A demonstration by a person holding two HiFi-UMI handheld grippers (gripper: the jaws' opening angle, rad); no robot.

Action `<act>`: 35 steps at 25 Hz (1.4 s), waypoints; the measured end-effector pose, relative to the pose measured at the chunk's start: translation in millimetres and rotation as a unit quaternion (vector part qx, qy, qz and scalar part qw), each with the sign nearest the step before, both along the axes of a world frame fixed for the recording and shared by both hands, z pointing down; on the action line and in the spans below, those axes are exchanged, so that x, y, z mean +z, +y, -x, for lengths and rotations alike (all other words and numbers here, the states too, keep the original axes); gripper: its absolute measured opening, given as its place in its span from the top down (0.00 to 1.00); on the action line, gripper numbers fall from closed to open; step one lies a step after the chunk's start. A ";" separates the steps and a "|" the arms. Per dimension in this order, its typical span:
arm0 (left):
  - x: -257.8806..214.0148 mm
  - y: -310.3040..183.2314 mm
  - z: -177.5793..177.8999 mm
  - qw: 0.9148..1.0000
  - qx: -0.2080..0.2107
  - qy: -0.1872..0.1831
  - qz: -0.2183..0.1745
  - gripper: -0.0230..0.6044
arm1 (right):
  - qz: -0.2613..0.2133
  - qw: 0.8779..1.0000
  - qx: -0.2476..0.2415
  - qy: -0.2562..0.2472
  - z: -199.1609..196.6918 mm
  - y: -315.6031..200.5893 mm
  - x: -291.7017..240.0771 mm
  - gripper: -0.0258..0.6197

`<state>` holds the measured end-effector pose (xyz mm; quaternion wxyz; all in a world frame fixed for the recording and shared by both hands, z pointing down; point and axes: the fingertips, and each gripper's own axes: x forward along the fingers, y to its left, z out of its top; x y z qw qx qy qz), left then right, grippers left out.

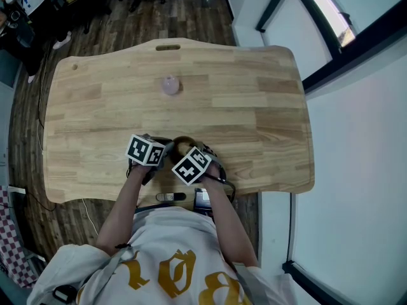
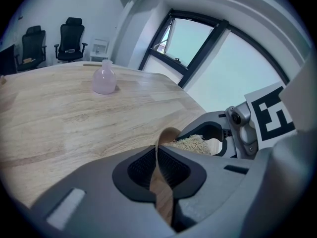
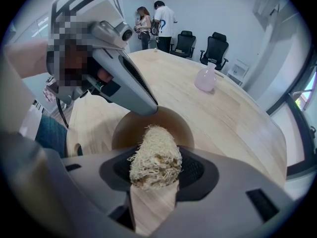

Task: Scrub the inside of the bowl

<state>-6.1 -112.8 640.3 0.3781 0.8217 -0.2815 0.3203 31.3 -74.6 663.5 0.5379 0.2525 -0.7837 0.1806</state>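
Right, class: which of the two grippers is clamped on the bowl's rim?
The left gripper: its jaws pinch the rim of the wooden bowl, whereas the right gripper holds a fibrous scrubber.

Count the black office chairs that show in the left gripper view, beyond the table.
2. One chair stands at the far left beyond the table. The second chair stands just to its right. Others may be hidden outside this view.

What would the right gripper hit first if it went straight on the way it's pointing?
Probably the inside of the brown bowl: the right gripper, shut on a fibrous scrubber, aims into it, just below the left gripper clamping its rim.
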 end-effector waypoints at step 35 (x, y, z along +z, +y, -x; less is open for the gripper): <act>14.4 -17.8 19.2 0.998 -0.068 -0.005 -0.009 0.95 | -0.095 0.993 0.043 -0.047 -2.1 -26.6 -20.7 0.66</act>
